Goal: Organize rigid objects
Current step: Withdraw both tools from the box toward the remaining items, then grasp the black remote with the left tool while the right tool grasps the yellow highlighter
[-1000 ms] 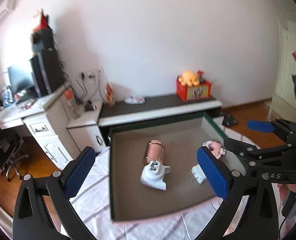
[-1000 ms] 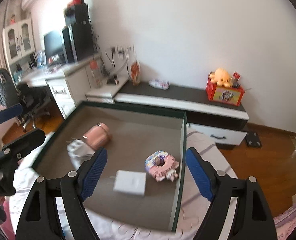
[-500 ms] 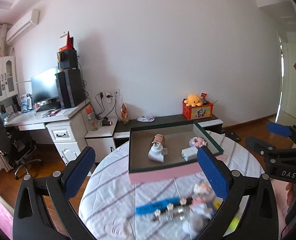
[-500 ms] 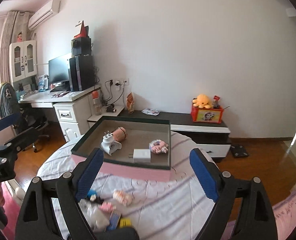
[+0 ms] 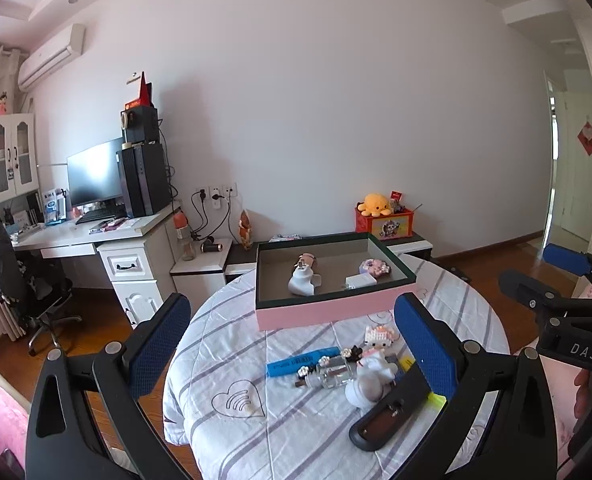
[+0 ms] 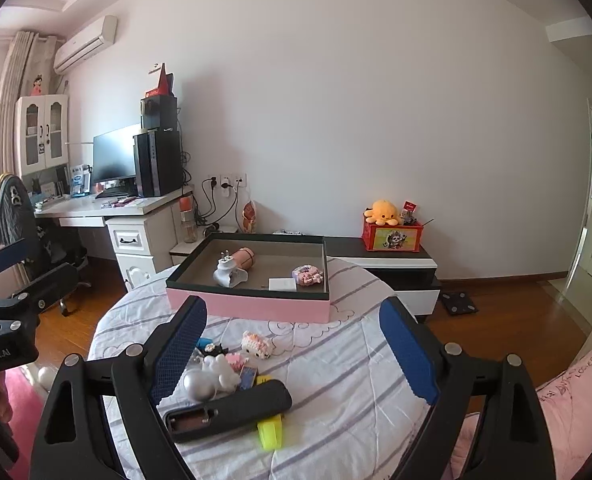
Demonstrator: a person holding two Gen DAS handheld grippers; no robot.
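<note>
Nearest the cameras, both grippers stand released with nothing between their blue pads. The left gripper (image 5: pixel 296 344) hangs over the near edge of the round tabletop (image 5: pixel 224 360), which wears a white cloth with grey stripes; the right gripper (image 6: pixel 292 348) hangs beside it, spread wide, over the same cloth.

Just beyond the fingertips lies a loose cluster of small things. A long black case (image 6: pixel 228 410) lies flat at the near edge, with a yellow-green piece (image 6: pixel 270 434) poking out from under it. Touching its far side is a white and silver figurine (image 6: pixel 210 378). Next to that, in the left view, lie a clear glass bottle (image 5: pixel 332 374) and a flat blue strip (image 5: pixel 300 360). A little farther sits a small white and pink block toy (image 6: pixel 257 345).

Behind the cluster, on the far part of the tabletop, stands a shallow pink tray (image 6: pixel 248 307) with a dark rim. It holds a white plug adapter (image 6: pixel 229 274), a rose-gold cylinder (image 6: pixel 245 259) touching it, a flat white box (image 6: pixel 282 284) and a pink block donut (image 6: pixel 307 275).

Farthest off, against the wall, a low cabinet (image 6: pixel 392 258) carries a red box (image 6: pixel 392 236).
</note>
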